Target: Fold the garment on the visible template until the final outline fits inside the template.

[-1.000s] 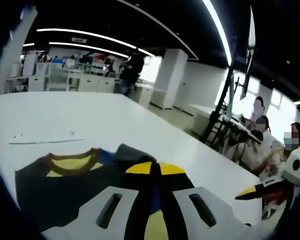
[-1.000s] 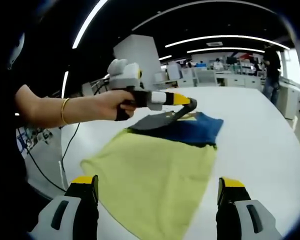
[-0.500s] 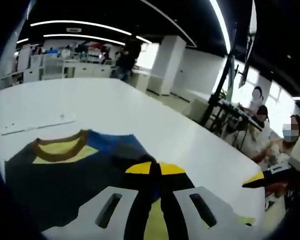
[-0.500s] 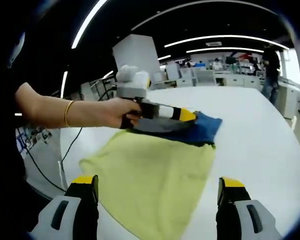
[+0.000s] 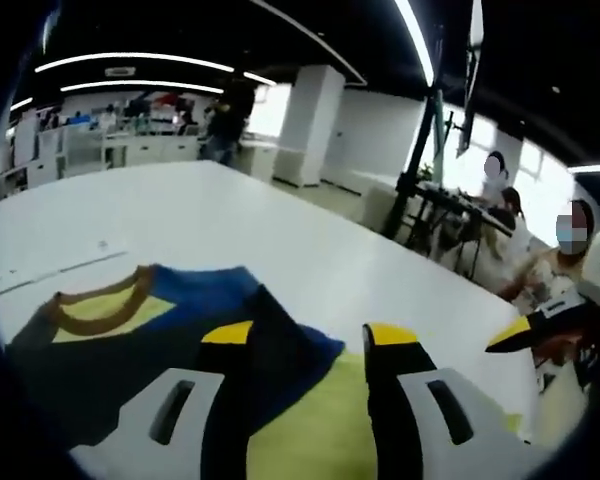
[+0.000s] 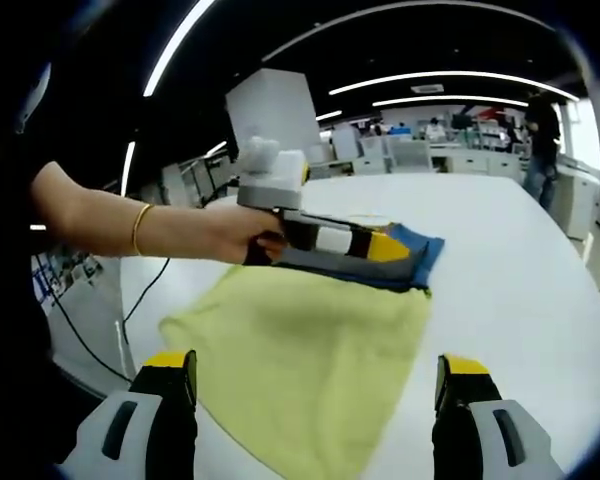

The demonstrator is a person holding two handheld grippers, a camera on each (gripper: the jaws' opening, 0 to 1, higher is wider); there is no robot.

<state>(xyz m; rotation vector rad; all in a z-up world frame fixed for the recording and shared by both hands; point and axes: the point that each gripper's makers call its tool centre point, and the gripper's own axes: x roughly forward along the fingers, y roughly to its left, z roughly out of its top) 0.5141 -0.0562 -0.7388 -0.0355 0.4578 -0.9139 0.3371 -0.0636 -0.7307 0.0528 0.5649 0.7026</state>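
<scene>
Your left hand-held gripper is spread apart over the folded yellow, navy and grey knit garment lying on the white bench. Your right hand-held gripper stands wide open, near the garment's yellow edge.

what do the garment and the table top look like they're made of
The garment looks like soft knit fabric, perhaps cotton: matte yellow, blue and dark grey panels, a slightly fuzzy surface, a ribbed brown collar, and it lies limp in folds. The table looks like hard, smooth white laminate or painted board, with a faint sheen; the exact material is unclear.
</scene>
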